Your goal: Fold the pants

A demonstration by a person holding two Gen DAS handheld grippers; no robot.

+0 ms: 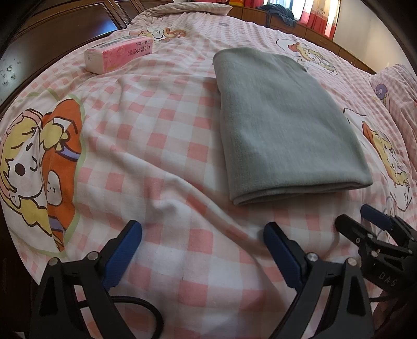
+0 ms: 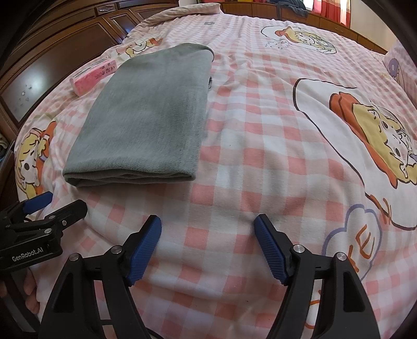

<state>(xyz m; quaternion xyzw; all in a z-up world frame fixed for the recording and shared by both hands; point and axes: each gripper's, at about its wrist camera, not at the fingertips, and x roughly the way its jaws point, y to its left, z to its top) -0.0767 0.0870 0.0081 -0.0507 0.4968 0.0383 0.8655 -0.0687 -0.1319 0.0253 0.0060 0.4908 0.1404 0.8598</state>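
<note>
The grey-green pants (image 1: 281,122) lie folded into a neat rectangle on the pink checked bedspread (image 1: 161,146), folded edge toward me. My left gripper (image 1: 203,229) hovers open above the bedspread, just short of the pants' near left corner, holding nothing. In the right wrist view the pants (image 2: 148,122) sit left of centre. My right gripper (image 2: 207,221) is open and empty over bare bedspread (image 2: 260,146), to the right of the pants' near edge. Each gripper shows at the edge of the other's view: the right gripper (image 1: 365,219) and the left gripper (image 2: 54,200).
A pink tissue pack (image 1: 118,53) lies at the far left of the bed, also seen as the tissue pack (image 2: 93,75) beyond the pants. A dark wooden headboard (image 2: 52,60) runs along the left. A pillow (image 1: 396,86) sits far right. Red curtains (image 1: 315,15) hang at the back.
</note>
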